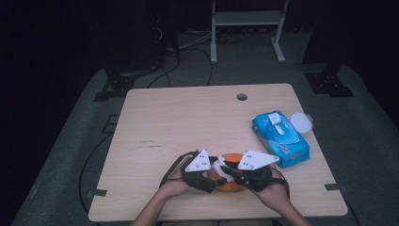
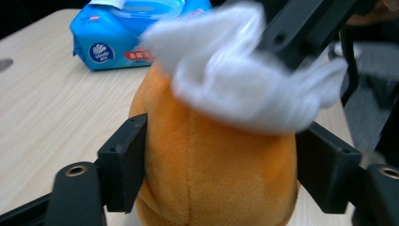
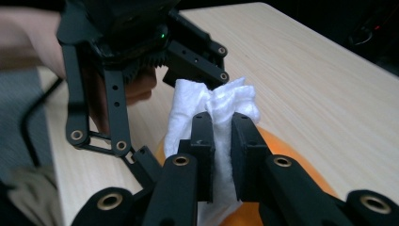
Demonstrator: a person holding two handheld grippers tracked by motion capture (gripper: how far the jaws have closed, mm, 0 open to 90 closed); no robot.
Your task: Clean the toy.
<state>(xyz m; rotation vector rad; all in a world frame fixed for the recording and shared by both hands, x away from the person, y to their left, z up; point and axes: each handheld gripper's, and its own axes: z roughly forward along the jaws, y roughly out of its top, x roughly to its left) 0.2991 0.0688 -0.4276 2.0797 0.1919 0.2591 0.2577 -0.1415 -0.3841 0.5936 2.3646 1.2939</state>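
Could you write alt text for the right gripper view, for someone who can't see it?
Two black jaws of the right gripper pinch a crumpled white wipe above an orange plush toy on a pale wooden table. Behind, the left gripper, held in a hand, reaches in around the toy.

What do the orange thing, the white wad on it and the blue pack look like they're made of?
Orange toy: plush fabric, matte and fuzzy, with a stitched seam. White wad: probably a wet wipe or tissue, soft and crumpled. Blue pack: glossy printed plastic film, with what looks like a rigid plastic flip lid.
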